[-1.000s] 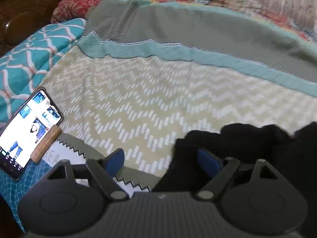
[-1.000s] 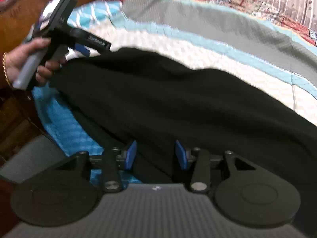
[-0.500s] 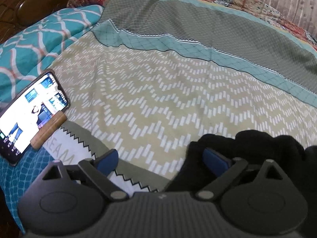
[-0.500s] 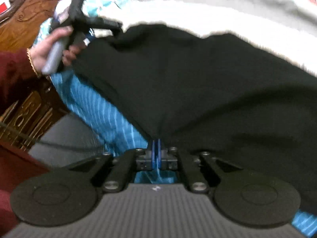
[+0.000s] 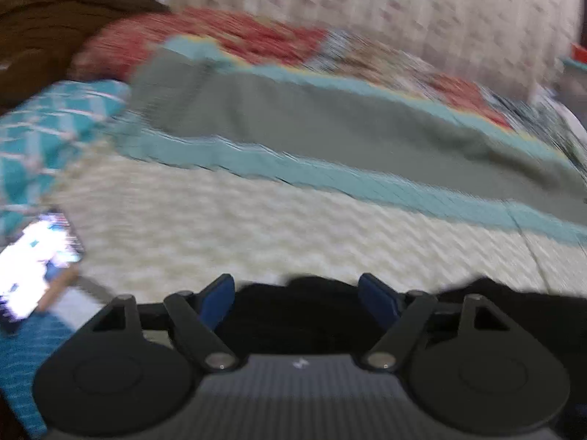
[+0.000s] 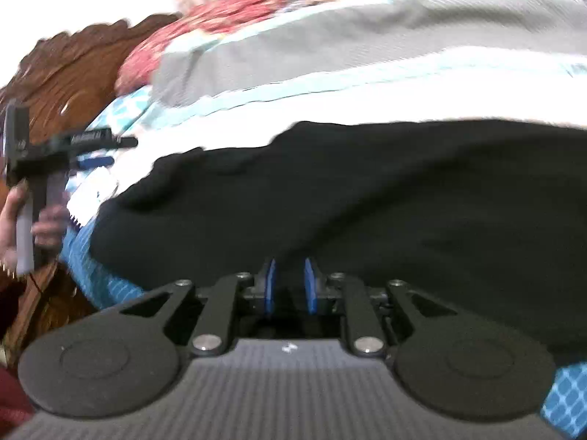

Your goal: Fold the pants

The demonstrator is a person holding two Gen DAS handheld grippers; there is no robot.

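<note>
The black pants (image 6: 348,190) lie spread across the bed, filling the middle of the right wrist view. My right gripper (image 6: 290,286) sits at their near edge, its blue pads a narrow gap apart with black cloth between them; I cannot tell if it grips. In the left wrist view my left gripper (image 5: 297,293) is open, with a bunched end of the pants (image 5: 293,315) lying between its fingers. The left gripper also shows in the right wrist view (image 6: 99,154), held in a hand at the left, just off the pants' far left corner.
The bed carries a patterned quilt (image 5: 293,220) with cream, teal and grey bands. A lit phone (image 5: 36,264) lies at the left on a teal pillow (image 5: 44,135). A carved wooden headboard (image 6: 73,73) stands at the left. A curtain (image 5: 367,11) hangs behind.
My right gripper shut at the pants' near edge, then parted slightly. My left gripper moved over the bunched end, which now lies between its open fingers. Both views are motion-blurred.
</note>
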